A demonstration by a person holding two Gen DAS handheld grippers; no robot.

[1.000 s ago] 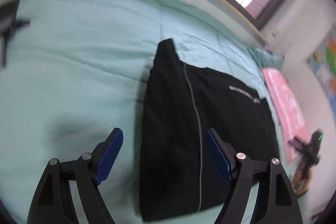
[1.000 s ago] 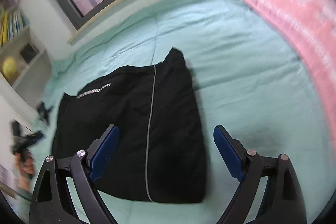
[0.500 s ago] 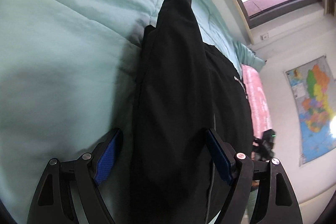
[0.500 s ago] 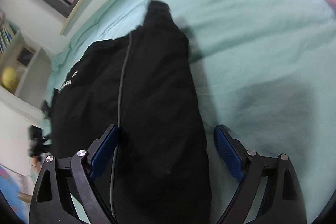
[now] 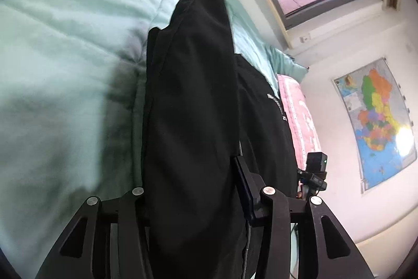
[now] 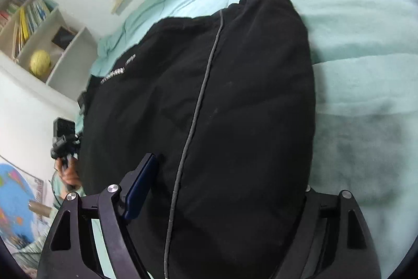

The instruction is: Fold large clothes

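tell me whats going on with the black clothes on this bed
A person is folding a black garment on a mint green bedspread, with handheld tongs in each hand. The left tongs have just been closing on a bunched fold of it. The right tongs straddle another fold, jaws wide and closing.

Left gripper (image 5: pixel 192 190) tilted down, jaws just closing on black cloth (image 5: pixel 190 122); right gripper (image 6: pixel 224 187) likewise, jaws wider.
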